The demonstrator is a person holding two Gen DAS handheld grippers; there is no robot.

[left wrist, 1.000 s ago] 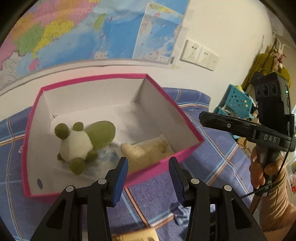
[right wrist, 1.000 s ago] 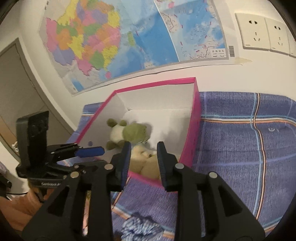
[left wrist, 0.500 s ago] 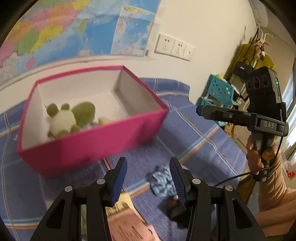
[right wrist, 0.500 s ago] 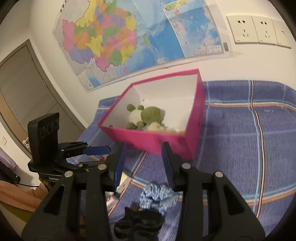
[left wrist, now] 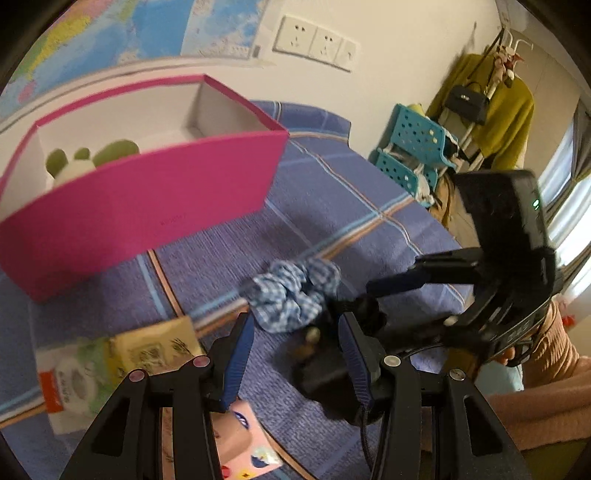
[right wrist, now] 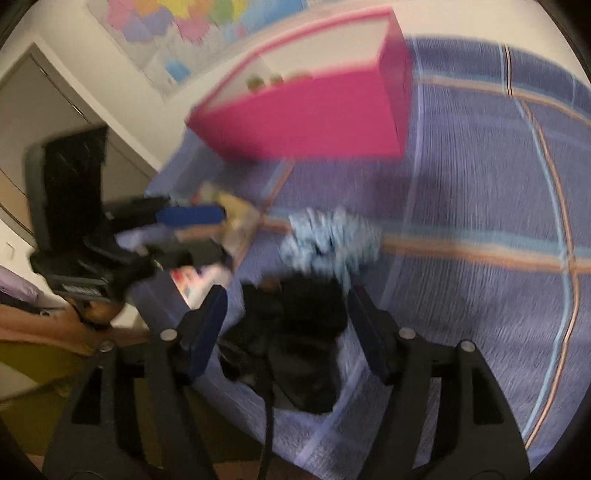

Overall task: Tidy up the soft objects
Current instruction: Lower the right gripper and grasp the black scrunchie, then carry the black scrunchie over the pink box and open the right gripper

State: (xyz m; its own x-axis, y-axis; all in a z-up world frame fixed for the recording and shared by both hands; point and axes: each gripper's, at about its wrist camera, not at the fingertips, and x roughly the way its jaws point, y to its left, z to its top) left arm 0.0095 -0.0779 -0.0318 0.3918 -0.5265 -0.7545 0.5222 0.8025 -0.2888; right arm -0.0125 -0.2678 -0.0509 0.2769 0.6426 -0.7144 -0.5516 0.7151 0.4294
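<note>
A blue checked scrunchie (left wrist: 293, 295) lies on the purple plaid cloth, just beyond my open left gripper (left wrist: 297, 354). It also shows, blurred, in the right wrist view (right wrist: 328, 240). A black soft object (right wrist: 303, 332) lies between the fingers of my open right gripper (right wrist: 288, 328), and shows in the left wrist view (left wrist: 328, 373). The pink box (left wrist: 140, 199) stands behind, with a green-and-white plush (left wrist: 77, 162) inside. The right gripper also shows in the left wrist view (left wrist: 391, 284).
Paper packets and cards (left wrist: 122, 362) lie on the cloth at the near left. A teal plastic basket (left wrist: 413, 151) and a coat rack with a yellow garment (left wrist: 495, 99) stand beyond the bed's right edge. Maps (left wrist: 184, 33) and sockets hang on the wall.
Both grippers have drawn back from the pink box and dropped toward the cloth. The right gripper has opened wider and now straddles the black object. The scrunchie is now near the left fingertips.
</note>
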